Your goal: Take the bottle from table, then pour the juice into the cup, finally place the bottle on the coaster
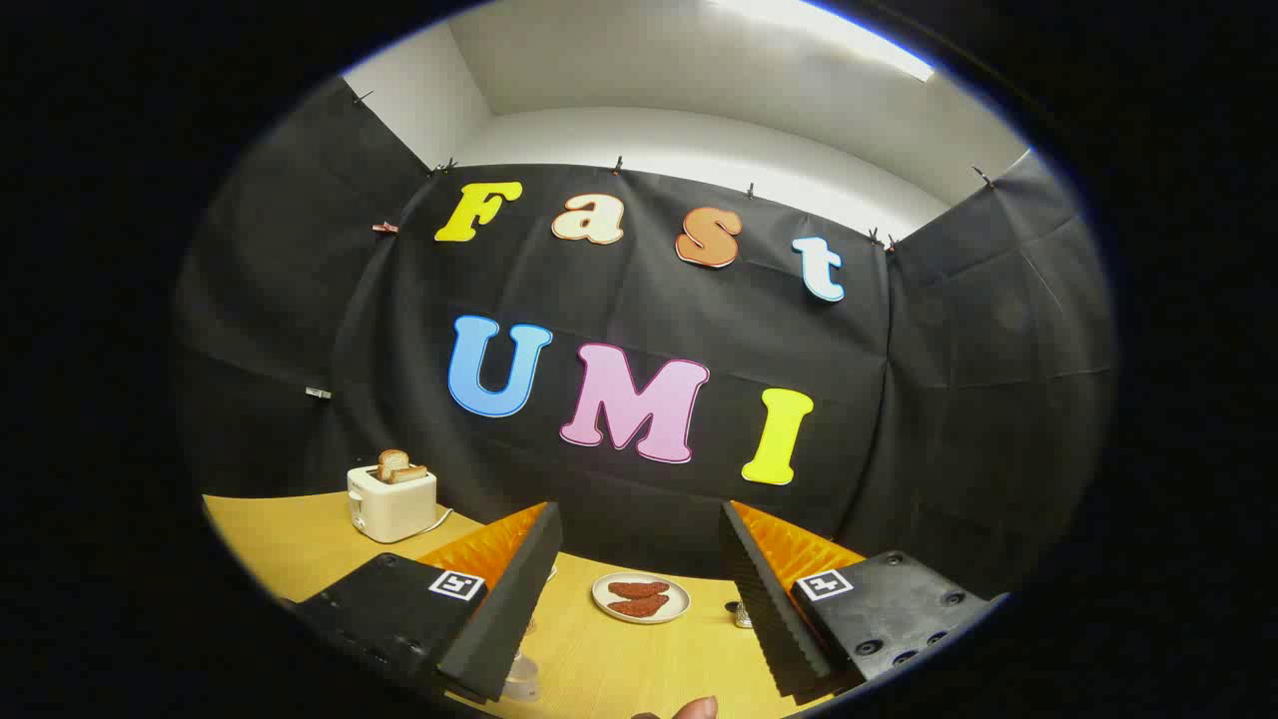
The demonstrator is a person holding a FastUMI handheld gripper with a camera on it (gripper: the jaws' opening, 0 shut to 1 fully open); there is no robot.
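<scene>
Gripper (639,559) open, fingers spread wide, nothing between them, held above the wooden tabletop (599,669). A fingertip (696,708) shows nearest, low between the fingers. Something clear, maybe the cup (521,679), sits partly hidden under the left finger. Beyond, in the gap, a plate (640,598) with two reddish pieces. A small metallic thing (742,615) beside the right finger. Farther left, a toaster (391,502) with bread, near the tabletop's back edge. Bottle: cannot tell where.

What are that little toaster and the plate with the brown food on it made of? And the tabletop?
The toaster looks like smooth cream plastic, matte, though painted metal is possible. The plate seems glazed white ceramic, going by its pale rim. The table shows fine wood grain, likely a laminate or veneer. The gripper hangs open above it, holding nothing.
</scene>
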